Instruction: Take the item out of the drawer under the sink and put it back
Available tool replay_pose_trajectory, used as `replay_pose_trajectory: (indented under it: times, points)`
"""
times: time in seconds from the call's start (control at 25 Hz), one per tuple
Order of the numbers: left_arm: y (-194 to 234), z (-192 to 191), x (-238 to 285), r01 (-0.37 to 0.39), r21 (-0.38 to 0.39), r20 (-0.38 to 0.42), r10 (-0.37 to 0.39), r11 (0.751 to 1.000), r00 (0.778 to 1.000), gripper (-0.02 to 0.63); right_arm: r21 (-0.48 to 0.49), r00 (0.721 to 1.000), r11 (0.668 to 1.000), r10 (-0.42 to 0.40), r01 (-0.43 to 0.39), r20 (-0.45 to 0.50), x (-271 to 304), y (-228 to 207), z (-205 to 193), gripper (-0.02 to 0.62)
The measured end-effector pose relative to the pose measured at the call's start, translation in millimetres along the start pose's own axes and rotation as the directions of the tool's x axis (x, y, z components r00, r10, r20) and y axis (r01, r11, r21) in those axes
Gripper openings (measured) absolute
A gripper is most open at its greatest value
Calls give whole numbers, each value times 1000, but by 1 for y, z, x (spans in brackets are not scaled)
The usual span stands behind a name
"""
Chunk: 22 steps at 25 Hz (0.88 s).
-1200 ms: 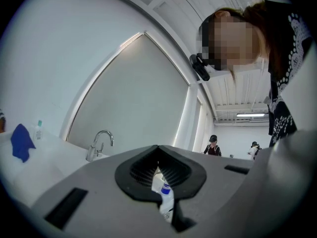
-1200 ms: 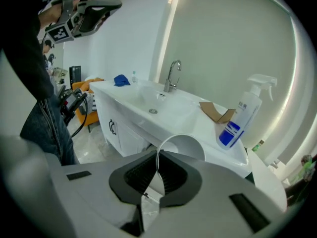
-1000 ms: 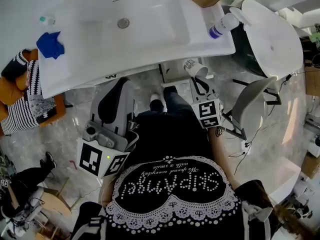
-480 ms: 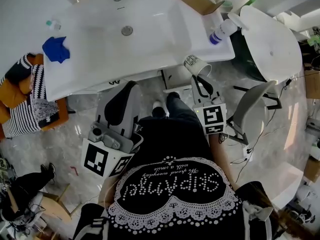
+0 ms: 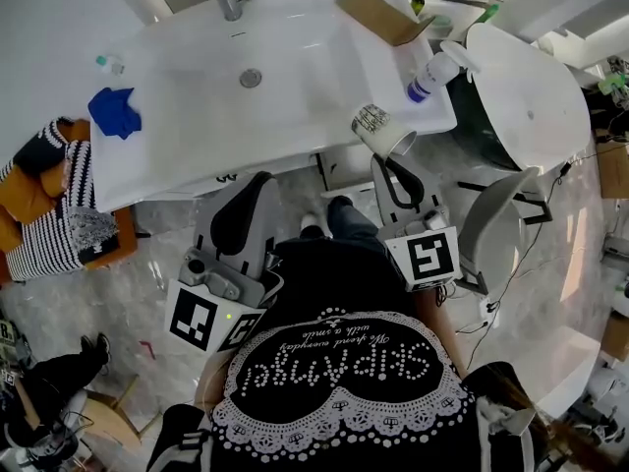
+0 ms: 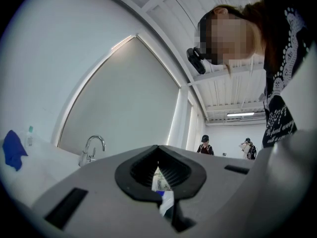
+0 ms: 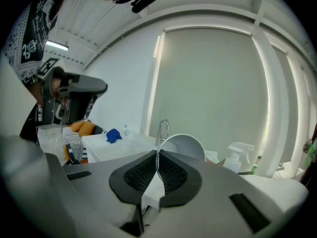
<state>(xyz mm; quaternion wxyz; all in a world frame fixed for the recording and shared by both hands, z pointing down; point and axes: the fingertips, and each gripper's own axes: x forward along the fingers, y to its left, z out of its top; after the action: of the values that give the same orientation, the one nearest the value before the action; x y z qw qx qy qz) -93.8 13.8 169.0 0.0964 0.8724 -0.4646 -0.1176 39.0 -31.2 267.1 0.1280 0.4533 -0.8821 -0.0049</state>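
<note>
so, the paper cup (image 5: 378,128) has been raised over the last second. it was low in front of the drawer (image 5: 339,168) at frame centre. it is now up at the lower right edge of the desk (image 5: 295,126) and overlaps that edge in the head view. it is held tilted, mouth toward the lower right of the frame.

the right tool (image 5: 386,158) is pinched on the cup's rim. in the right gripper view the thin wall is seen clamped edge-on between the pads (image 7: 140,175), with the cup body standing just above them. the grip looks unchanged through the lift.

the left tool (image 5: 257,187) has barely been moved. it is parked at centre left, below the desk edge. its jaws are pressed almost together with nothing gripped; only a sliver of background is seen through the slit.

judgement: the take-out half is done, since the cup is clear of the drawer and up at desk height. the put-back half is still open. the drawer looks pulled out, so the cup could be lowered straight back in.

risk: only the thin rim is held, so the cup could swing or the wall could be creased on the way down.
</note>
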Motion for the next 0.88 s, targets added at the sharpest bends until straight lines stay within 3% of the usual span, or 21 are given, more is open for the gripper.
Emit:
replay_pose_trajectory:
  times: [0.28,0.88]
  points:
    - [0,3,-2,-19,-4,7,19,1000,1000,5,25,995,999,-26,24,93,-23,2,40,29]
    - [-1,-8,-5,-17,-19,-22,16,1000,1000,5,145,994,989,-14,-2,112,-46,14,37,29]
